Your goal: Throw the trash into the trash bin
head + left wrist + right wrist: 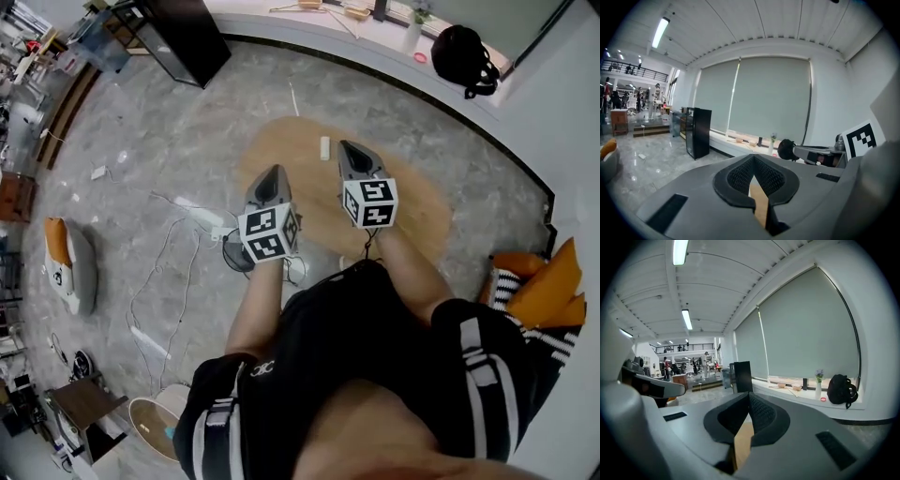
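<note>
Both grippers are held side by side over a round wooden table (412, 202). My left gripper (272, 176) has its jaws together with nothing between them; in its own view the tips (752, 161) meet over a strip of tabletop. My right gripper (350, 150) is shut and empty too, and its own view shows its tips (749, 397) touching. A small white piece (324, 148) lies on the table just left of the right gripper's tip. A dark round mesh container (234, 257), perhaps the bin, stands on the floor, half hidden under the left gripper's marker cube.
A power strip with trailing white cables (202, 217) lies on the marble floor to the left. A black cabinet (183, 37) stands at the far wall, and a black backpack (464, 56) sits on the window ledge. A round beige container (150, 427) is at the lower left. Orange cushions (548, 286) lie at the right.
</note>
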`<state>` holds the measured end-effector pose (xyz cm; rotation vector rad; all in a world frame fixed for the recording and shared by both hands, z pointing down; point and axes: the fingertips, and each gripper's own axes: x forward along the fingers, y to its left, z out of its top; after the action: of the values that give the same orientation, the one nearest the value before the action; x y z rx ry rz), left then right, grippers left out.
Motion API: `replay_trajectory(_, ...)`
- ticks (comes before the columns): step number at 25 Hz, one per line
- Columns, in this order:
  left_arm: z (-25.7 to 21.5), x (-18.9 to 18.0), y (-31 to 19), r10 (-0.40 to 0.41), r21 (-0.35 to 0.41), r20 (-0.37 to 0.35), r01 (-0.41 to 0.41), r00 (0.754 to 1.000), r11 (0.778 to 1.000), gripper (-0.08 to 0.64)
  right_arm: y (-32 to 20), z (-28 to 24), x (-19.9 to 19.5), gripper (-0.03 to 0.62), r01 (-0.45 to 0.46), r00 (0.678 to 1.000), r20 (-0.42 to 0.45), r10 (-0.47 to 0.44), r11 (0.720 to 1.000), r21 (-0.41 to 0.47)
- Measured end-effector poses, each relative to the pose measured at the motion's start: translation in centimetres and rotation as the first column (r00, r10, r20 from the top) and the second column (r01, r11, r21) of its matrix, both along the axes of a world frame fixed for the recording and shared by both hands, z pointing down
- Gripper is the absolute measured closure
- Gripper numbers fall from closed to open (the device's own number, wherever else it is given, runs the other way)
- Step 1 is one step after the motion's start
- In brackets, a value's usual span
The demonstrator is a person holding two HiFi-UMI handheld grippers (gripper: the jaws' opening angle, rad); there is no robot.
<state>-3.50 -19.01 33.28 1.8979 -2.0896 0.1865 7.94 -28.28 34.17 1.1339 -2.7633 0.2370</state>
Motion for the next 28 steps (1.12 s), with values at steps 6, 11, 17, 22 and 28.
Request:
replay_trajectory(6, 2.8, 2.1, -4.0, 0.001, -0.071, -0.020, -0.002, 1.000, 0.997, 0.548, -4.4, 3.0, 1.7, 0.581, -0.011, 1.000, -0.015, 0.010, 0.998, -0.060)
replay_trajectory(11, 7.1, 1.6, -5.5, -0.048, -0.143, -0.055, 0.040, 0.997, 0.989, 0.548, -6.7, 8.0, 1.0, 0.581, 0.005, 0.998, -0.058, -0.013, 0.991, -0.135)
replay_trajectory(17, 12.5, -0.1, -7.9, -0.106, -0.215, -0.086, 0.085, 0.991, 0.973, 0.548, -10.6, 15.6, -0.8, 0.580, 0.000, 0.994, -0.104, -0.027, 0.969, -0.247)
replay_trajectory(22, 16.9, -1.8, -9.7, -0.169, -0.259, -0.102, 0.138, 0.980, 0.956, 0.548, -14.3, 23.0, -3.1, 0.511, 0.022, 0.992, -0.104, -0.064, 0.932, -0.361)
replay_trajectory(28, 23.1, -3.7, -10.3, -0.211, -0.320, -0.099, 0.170, 0.973, 0.932, 0.548, -17.6, 34.1, -6.2, 0.483, -0.015, 0.978, -0.190, -0.083, 0.886, -0.464)
